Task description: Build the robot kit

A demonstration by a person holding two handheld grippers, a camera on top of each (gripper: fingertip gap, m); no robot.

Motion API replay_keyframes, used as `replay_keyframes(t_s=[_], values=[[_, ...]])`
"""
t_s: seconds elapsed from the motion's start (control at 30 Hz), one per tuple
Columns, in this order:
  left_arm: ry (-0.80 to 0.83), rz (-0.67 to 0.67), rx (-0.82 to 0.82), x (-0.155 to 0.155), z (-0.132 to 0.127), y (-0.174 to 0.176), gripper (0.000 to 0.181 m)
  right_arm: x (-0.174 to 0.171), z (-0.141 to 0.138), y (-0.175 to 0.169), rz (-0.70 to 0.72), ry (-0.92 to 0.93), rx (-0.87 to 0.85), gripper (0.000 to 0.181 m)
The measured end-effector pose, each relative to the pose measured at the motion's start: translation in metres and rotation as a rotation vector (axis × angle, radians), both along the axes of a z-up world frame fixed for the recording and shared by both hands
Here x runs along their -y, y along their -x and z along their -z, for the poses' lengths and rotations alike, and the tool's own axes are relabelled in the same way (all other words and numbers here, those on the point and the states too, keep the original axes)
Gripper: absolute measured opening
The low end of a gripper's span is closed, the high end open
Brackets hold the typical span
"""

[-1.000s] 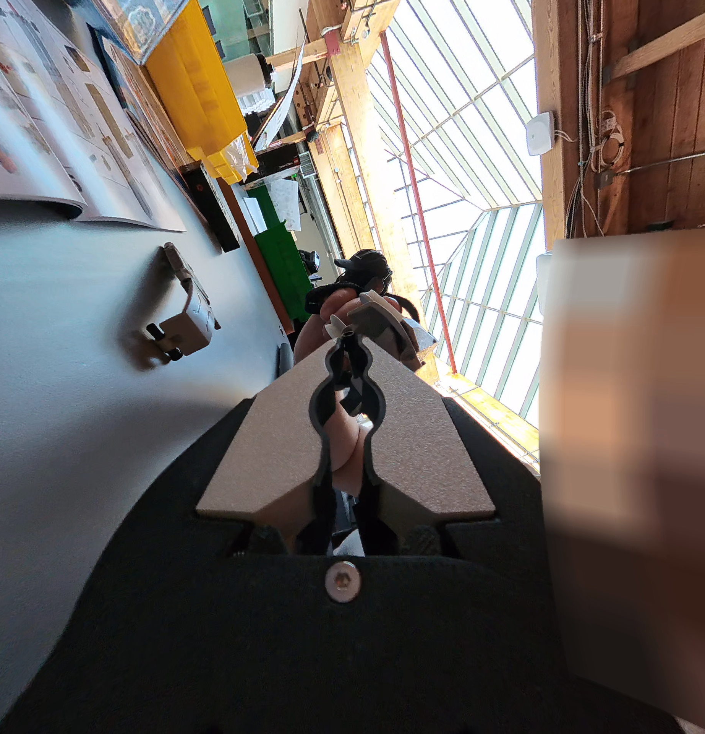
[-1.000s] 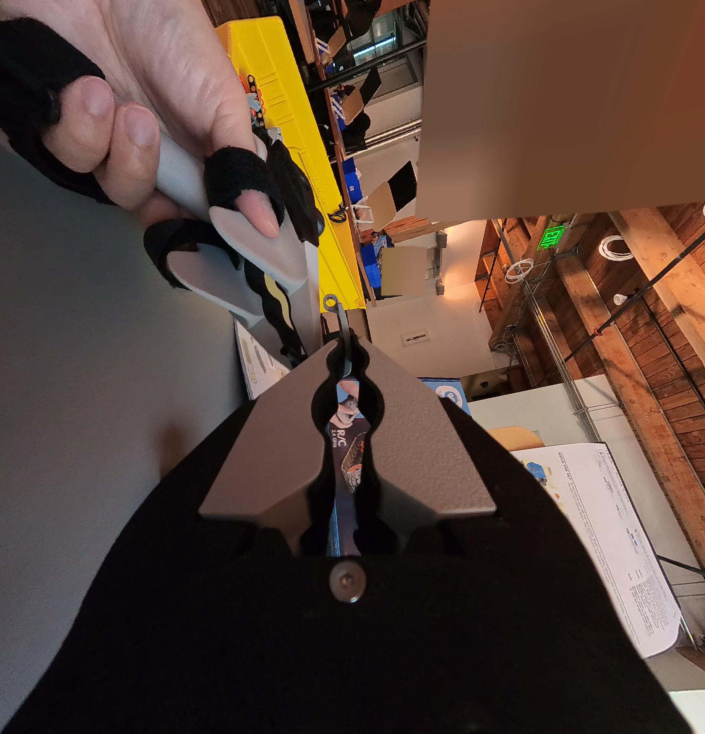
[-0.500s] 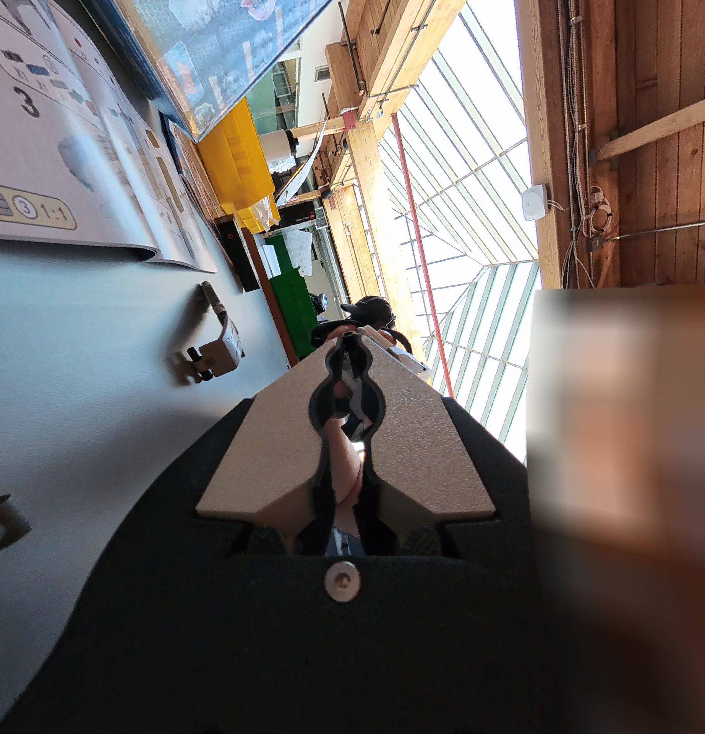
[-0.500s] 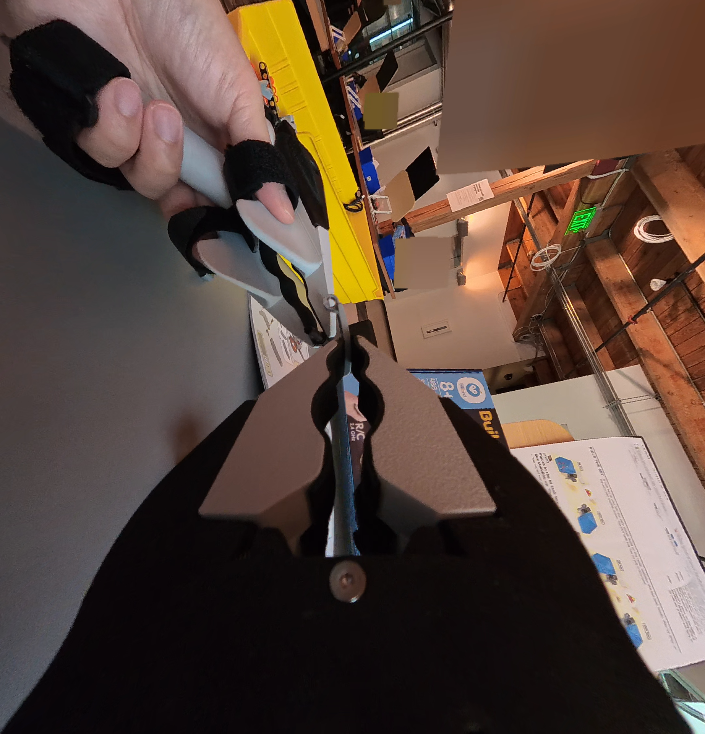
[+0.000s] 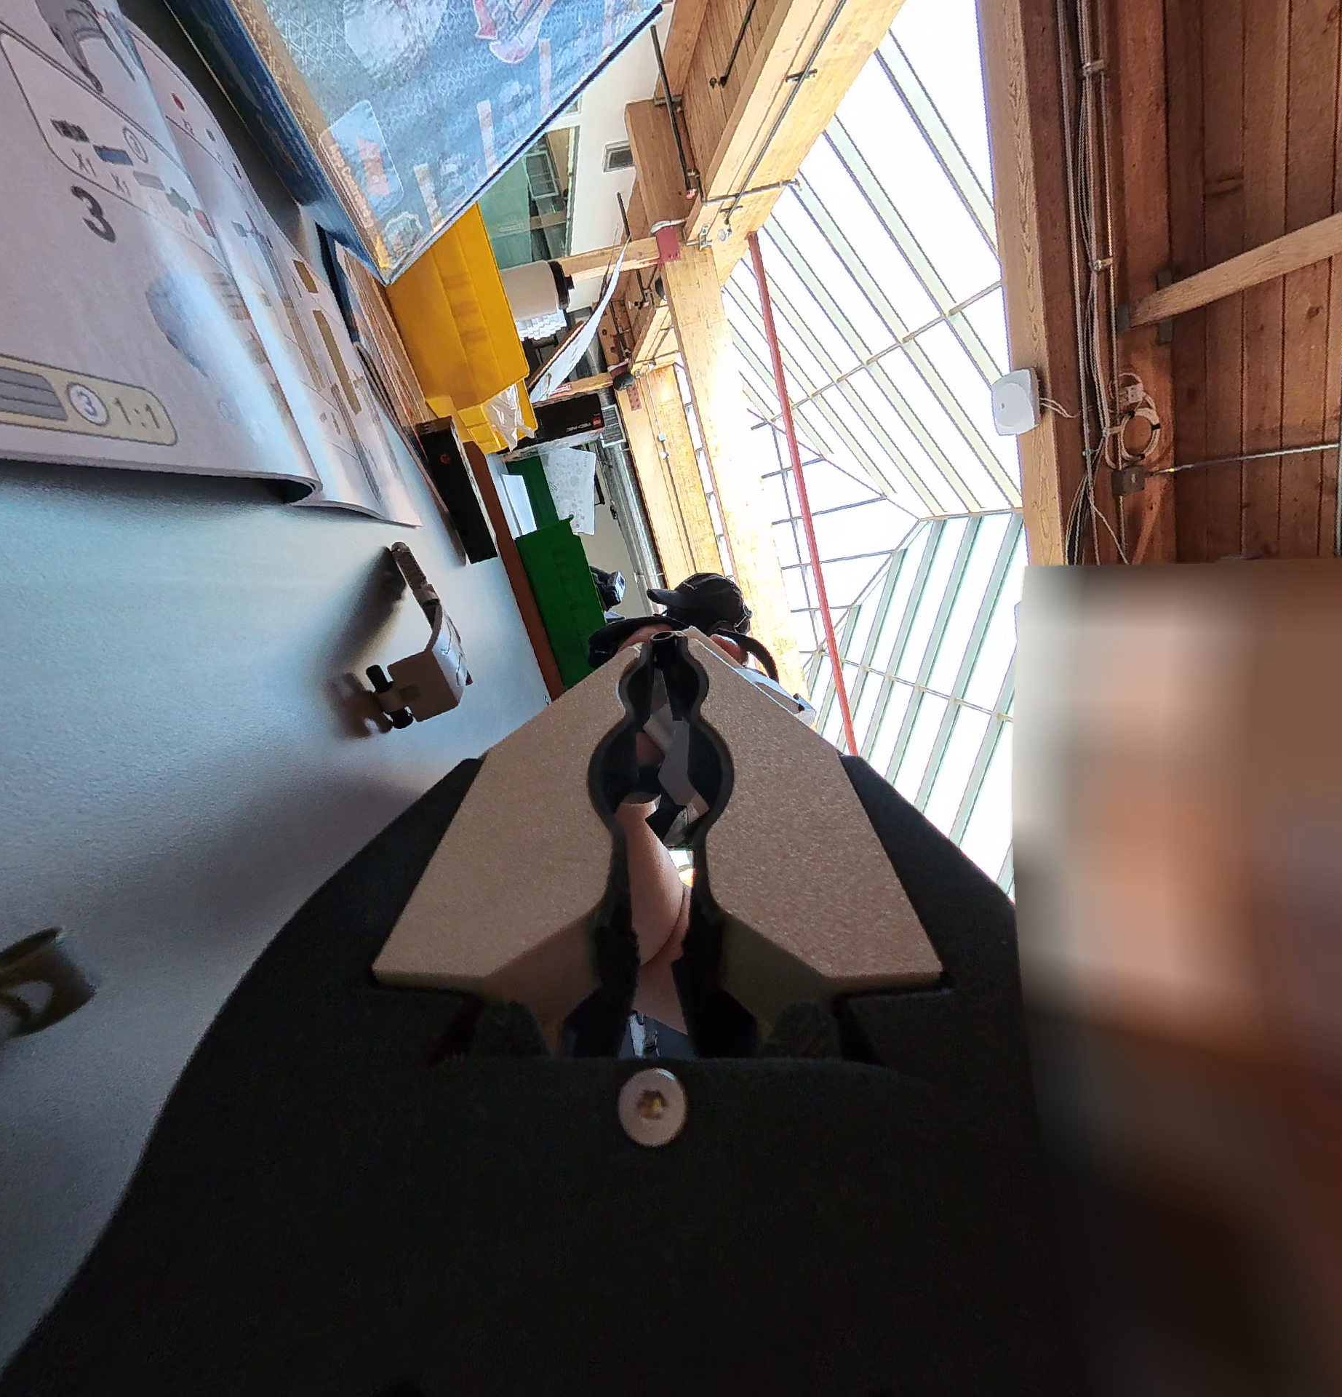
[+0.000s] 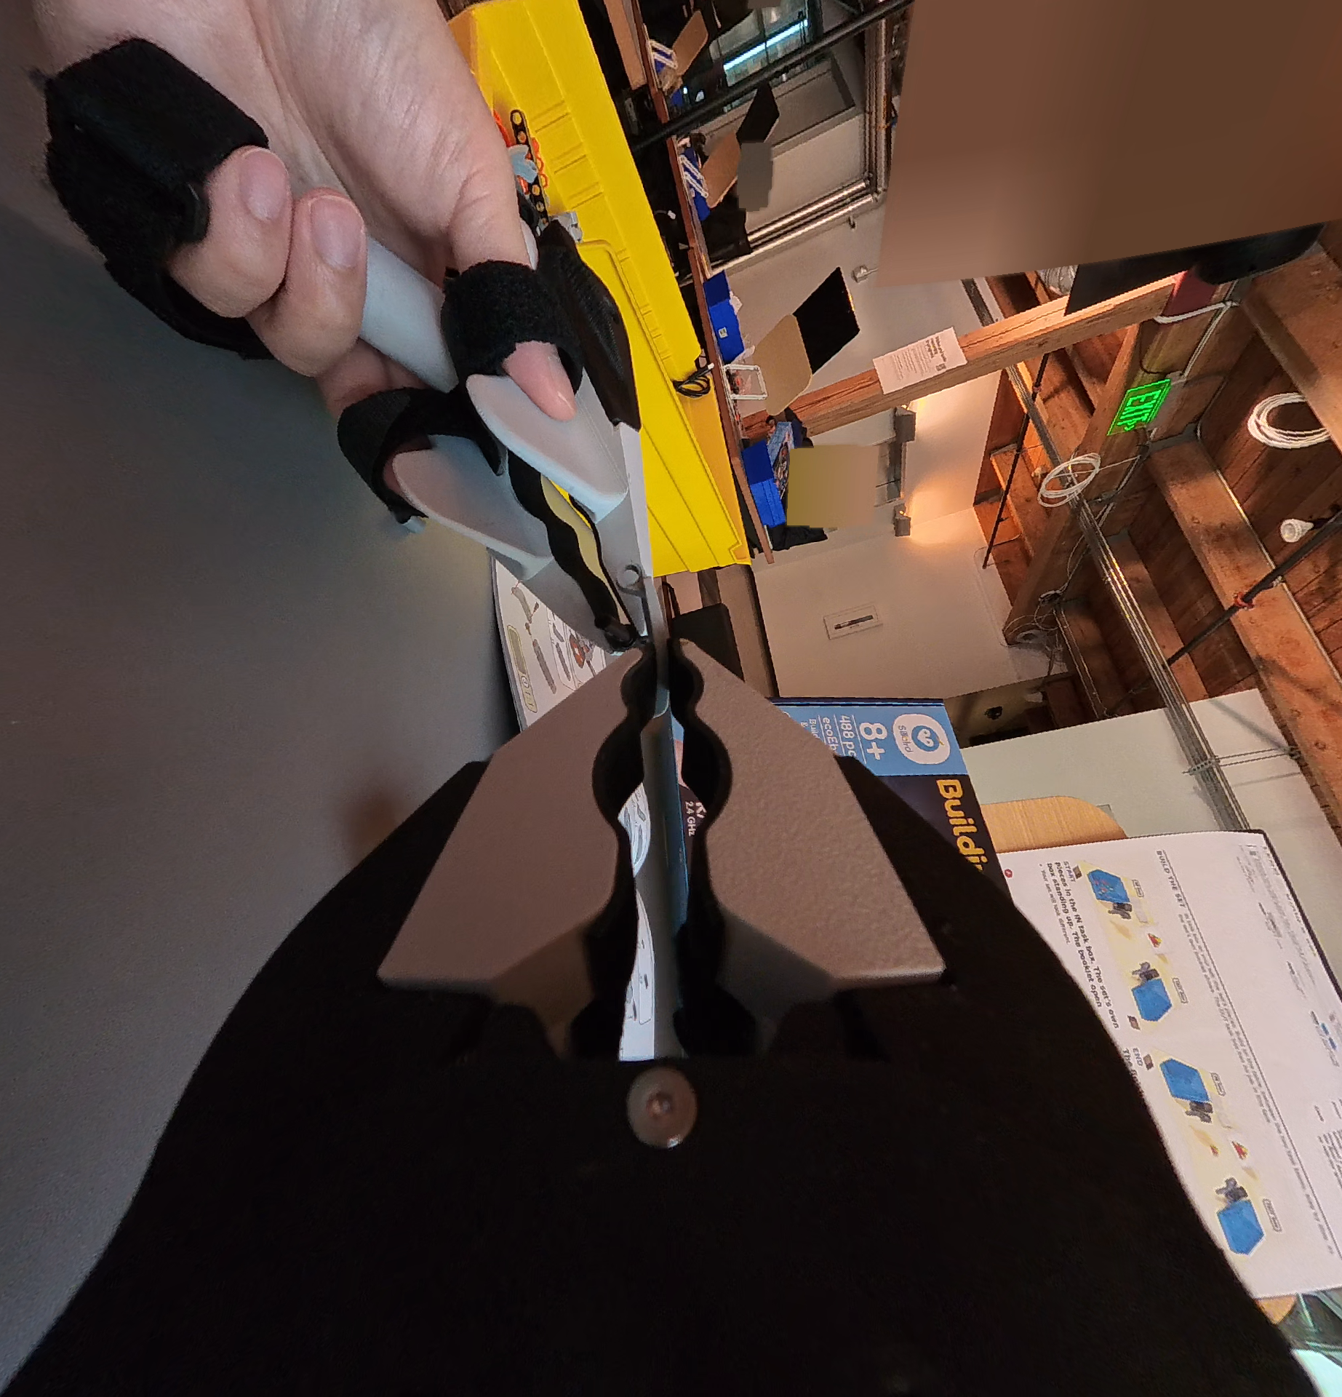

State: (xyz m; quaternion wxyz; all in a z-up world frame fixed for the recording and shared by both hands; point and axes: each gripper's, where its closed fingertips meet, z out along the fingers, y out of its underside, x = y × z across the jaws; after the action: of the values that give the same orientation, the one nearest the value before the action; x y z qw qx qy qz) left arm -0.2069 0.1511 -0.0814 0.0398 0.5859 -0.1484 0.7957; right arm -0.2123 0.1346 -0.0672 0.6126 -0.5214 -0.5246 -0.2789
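Right now the left gripper [image 5: 661, 659] is squeezed shut, and a small dark peg [image 5: 661, 641] pokes out from between its tips. It hangs in the air above the grey tabletop [image 5: 123, 794]. A little grey brick part [image 5: 424, 680] lies on the tabletop off to the side, well apart from the gripper. An open picture booklet [image 5: 123, 302] lies farther back, with a blue box [image 5: 426, 113] and a yellow bin [image 5: 456, 325] behind it.

The right gripper [image 6: 661, 654] is shut too. It pinches a thin grey rod [image 6: 664, 869] that runs straight along the gap between its two sides and sticks out past the tips. In the right wrist view a hand [image 6: 312, 151] with black straps on its fingers holds the left gripper. The two grippers meet tip to tip, very close. I cannot tell if they touch. A printed sheet with pictures [image 6: 1219, 1020] lies to the right.

I think the rod could slip or tip, because it is so thin and only the narrow parts of the right gripper hold it. The peg is tiny and sits right at the tips, so one little bump between the grippers might knock it loose, and it could drop onto the tabletop and roll away.
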Motion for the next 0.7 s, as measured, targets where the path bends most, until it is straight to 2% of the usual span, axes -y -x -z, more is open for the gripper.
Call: replay_keyframes(t_s=[0.7], values=[[0.052,-0.023,0.008,-0.009,-0.001,0.002,0.002,-0.005,0.012,-0.006,0.014,0.049,-0.025,0.001]])
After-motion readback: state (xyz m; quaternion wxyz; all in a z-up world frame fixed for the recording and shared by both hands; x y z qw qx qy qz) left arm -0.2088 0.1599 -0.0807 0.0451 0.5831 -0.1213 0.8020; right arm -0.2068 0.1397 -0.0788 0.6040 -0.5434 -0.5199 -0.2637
